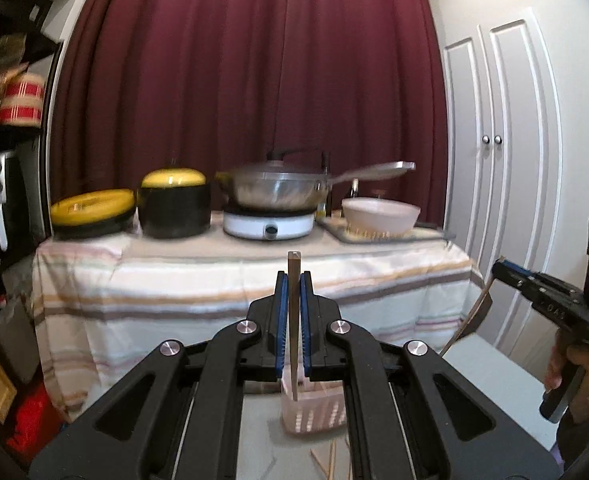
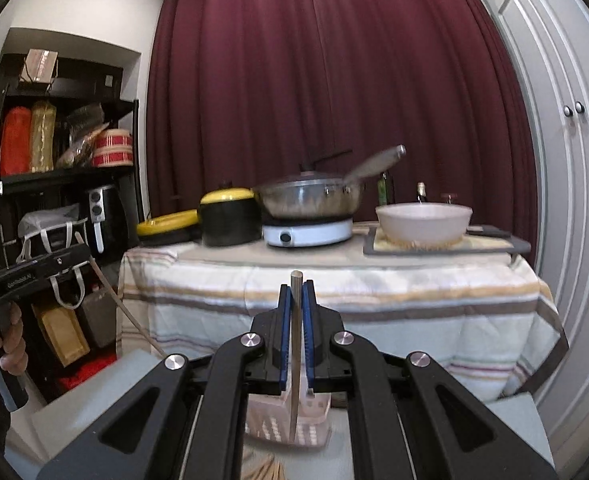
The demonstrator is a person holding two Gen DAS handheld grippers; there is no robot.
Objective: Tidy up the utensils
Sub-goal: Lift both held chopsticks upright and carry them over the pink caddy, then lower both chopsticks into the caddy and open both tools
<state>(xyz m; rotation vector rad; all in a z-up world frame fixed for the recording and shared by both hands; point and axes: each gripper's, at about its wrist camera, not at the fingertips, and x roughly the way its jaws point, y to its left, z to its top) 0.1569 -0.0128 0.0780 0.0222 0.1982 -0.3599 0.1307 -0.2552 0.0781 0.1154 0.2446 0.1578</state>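
In the left wrist view my left gripper (image 1: 294, 276) is shut on a brown wooden chopstick (image 1: 293, 340) that stands upright between the blue pads. Its lower tip hangs over a pale perforated utensil basket (image 1: 322, 412) on the grey table. In the right wrist view my right gripper (image 2: 296, 285) is likewise shut on an upright chopstick (image 2: 295, 360) above the same basket (image 2: 266, 424). Each view also shows the other tool: the right gripper (image 1: 499, 268) with its slanted chopstick (image 1: 470, 314), and the left gripper (image 2: 83, 251) with its chopstick (image 2: 122, 304). A hand holds each.
Loose chopsticks (image 1: 328, 460) lie on the table in front of the basket. Beyond stands a striped-cloth table (image 1: 214, 280) with yellow-lidded black pots (image 1: 174, 208), a steel pan (image 1: 278, 188) on a white hotplate and a white bowl (image 1: 380, 216). A dark shelf (image 2: 54, 176) is left, white cabinet doors (image 1: 506, 160) right.
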